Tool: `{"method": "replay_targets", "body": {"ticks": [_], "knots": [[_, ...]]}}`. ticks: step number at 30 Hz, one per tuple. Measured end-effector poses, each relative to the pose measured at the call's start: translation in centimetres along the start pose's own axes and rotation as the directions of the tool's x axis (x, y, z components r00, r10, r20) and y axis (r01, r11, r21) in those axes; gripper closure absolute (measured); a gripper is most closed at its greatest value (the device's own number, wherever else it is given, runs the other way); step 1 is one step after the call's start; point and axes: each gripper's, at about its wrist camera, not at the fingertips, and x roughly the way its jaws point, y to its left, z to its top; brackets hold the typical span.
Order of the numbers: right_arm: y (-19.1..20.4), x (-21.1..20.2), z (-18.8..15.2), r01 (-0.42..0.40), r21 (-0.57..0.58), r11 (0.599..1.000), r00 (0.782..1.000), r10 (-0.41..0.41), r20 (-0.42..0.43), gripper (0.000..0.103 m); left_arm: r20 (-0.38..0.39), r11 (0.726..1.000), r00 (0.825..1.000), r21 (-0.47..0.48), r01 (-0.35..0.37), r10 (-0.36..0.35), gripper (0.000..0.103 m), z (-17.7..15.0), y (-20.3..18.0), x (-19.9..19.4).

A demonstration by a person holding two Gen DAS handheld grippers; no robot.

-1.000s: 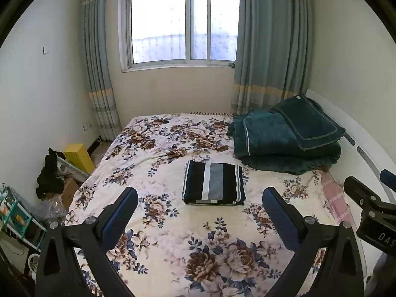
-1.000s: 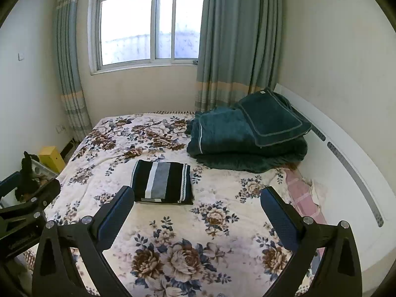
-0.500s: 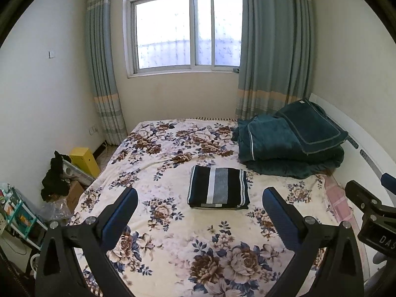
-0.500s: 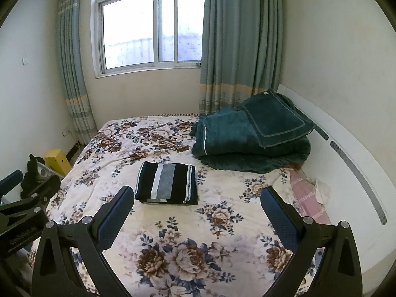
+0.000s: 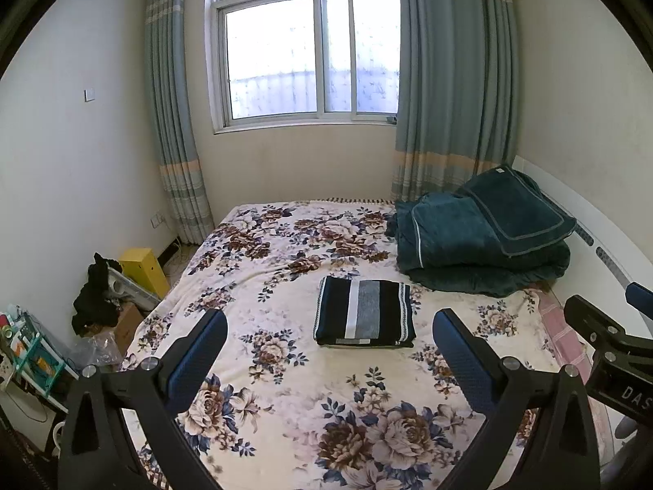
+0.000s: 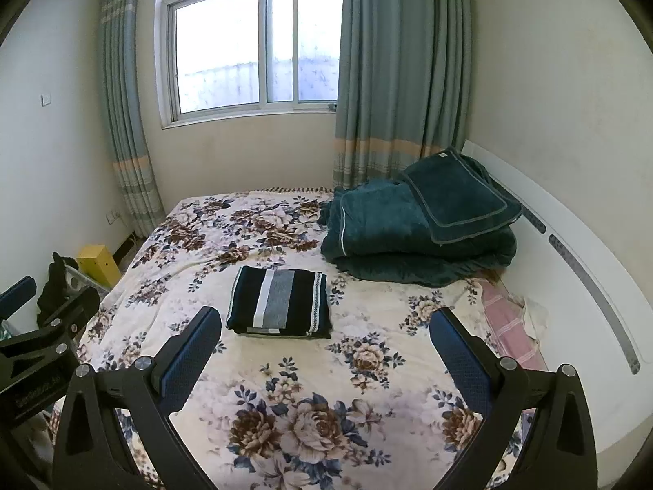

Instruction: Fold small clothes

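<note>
Pulling back and upward over the last second, the left gripper (image 5: 329, 341) and right gripper (image 6: 325, 337) hang spread wide and empty, while the striped garment (image 5: 364, 311) lies neatly folded mid-frame on the floral bedspread (image 5: 285, 367), suggesting the fold is finished.

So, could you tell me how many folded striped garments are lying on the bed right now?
1. The folded striped garment lies flat mid-bed on the floral bedspread, near the teal blanket pile and ahead of both open grippers. Others might be hidden behind that pile.
</note>
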Motion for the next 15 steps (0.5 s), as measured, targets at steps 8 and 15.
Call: {"method": "replay_targets", "body": {"ticks": [8, 15], "knots": [[0.01, 0.56, 0.07, -0.010, -0.012, 1.000, 1.000, 0.009, -0.009, 0.000, -0.014, 1.000, 1.000, 0.001, 0.002, -0.002, 0.000, 0.01, -0.08, -0.01], [0.09, 0.73, 0.03, -0.011, -0.015, 1.000, 1.000, 0.010, -0.010, 0.000, -0.011, 1.000, 1.000, 0.000, 0.000, 0.000, 0.000, -0.02, -0.19, 0.01]]}}
